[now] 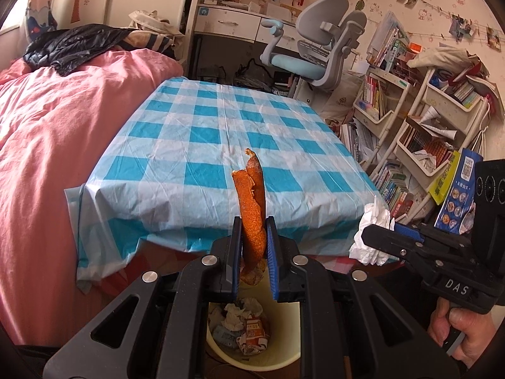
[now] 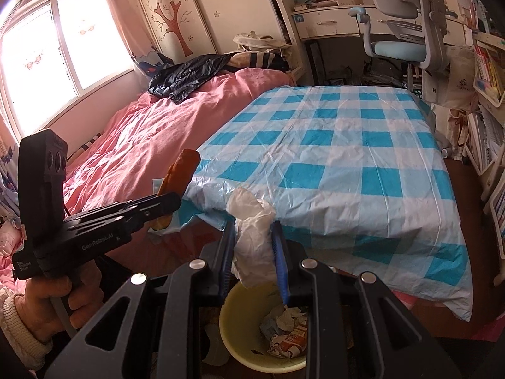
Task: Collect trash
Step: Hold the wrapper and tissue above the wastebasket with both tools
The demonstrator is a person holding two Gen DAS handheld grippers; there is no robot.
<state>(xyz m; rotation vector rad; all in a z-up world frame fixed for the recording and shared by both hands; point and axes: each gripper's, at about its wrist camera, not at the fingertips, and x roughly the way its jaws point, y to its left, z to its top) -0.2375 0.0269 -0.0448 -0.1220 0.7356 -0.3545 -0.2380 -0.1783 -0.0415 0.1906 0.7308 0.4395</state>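
My left gripper [image 1: 253,230] is shut on an orange peel [image 1: 251,202] that stands upright between its blue pads, held above a pale yellow trash bin [image 1: 217,341]. The bin holds crumpled paper and a wrapper [image 1: 252,334]. My right gripper [image 2: 254,237] is shut on a crumpled white tissue [image 2: 254,230], above the same bin [image 2: 230,325]. In the left wrist view the right gripper [image 1: 372,237] with its tissue [image 1: 374,233] is at the right. In the right wrist view the left gripper [image 2: 170,205] with the peel [image 2: 183,170] is at the left.
A table with a blue-and-white checked cloth [image 1: 221,145] stands just beyond the bin. A bed with a pink cover [image 1: 53,145] is to the left. A grey desk chair [image 1: 318,47] and shelves crammed with books [image 1: 419,132] are at the back right.
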